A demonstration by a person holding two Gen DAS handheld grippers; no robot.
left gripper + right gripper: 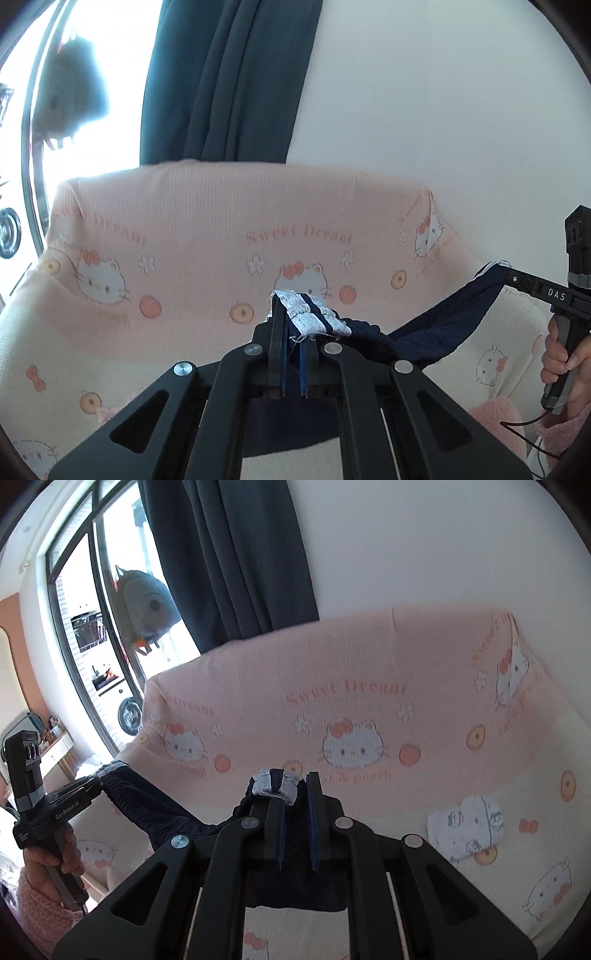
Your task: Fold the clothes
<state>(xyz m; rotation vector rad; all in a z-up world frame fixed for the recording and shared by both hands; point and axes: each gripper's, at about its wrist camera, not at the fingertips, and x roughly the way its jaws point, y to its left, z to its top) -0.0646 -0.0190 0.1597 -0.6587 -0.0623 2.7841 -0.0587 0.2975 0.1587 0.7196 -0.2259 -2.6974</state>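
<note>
A navy garment (pixel 436 332) with a white-and-navy striped waistband (pixel 314 314) hangs stretched in the air between my two grippers, above the sofa. My left gripper (pixel 293 325) is shut on one end of the waistband. My right gripper (pixel 295 794) is shut on the other end (pixel 275 786), with the navy cloth (pixel 155 808) sagging toward the left gripper (pixel 92 786). The right gripper shows at the right edge of the left wrist view (pixel 508 275). More navy cloth hangs below each gripper.
A sofa with a pink and cream Hello Kitty cover (pixel 221 229) fills the view ahead. A folded pale blue printed garment (pixel 467 827) lies on the seat at the right. Dark curtain (pixel 229 554), window (pixel 85 627) and white wall are behind.
</note>
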